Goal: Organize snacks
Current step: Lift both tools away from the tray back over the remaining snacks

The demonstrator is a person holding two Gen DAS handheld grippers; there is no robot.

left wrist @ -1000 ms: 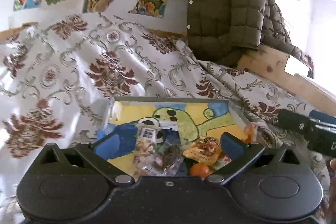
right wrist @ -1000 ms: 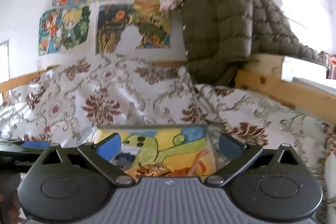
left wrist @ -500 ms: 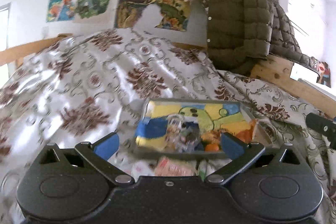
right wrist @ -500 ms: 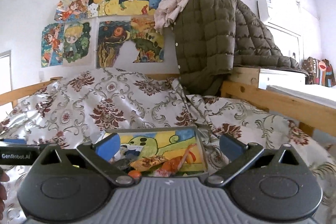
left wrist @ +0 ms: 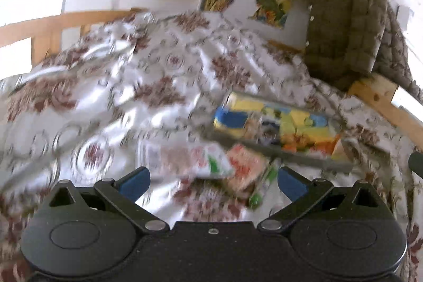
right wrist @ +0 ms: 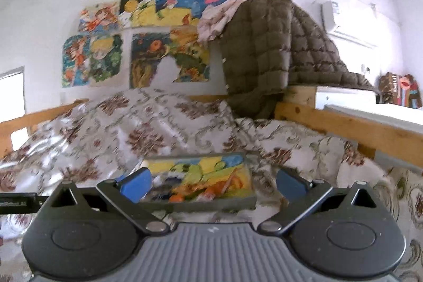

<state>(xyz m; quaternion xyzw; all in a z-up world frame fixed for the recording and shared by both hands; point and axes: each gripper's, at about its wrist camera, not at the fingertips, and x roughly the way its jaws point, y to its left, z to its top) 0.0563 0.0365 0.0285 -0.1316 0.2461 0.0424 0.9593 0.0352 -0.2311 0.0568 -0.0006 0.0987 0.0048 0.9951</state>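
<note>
Left hand-held gripper now back from tray edge, over loose packets; both hand-held grippers agape, empty

I see a silvery-white bedspread patterned with maroon floral medallions and grey scrolls. On it sits a grey-rimmed tray whose inside is painted yellow, blue and green with a cartoon figure; orange and red wrappers show inside it. In front of the tray in my left view lie a white packet with green and pink print and a pink-and-red one. Both grippers have black bodies with blue fingertip pads. An olive-brown quilted jacket hangs by bright multicoloured cartoon paintings on a white wall
</note>
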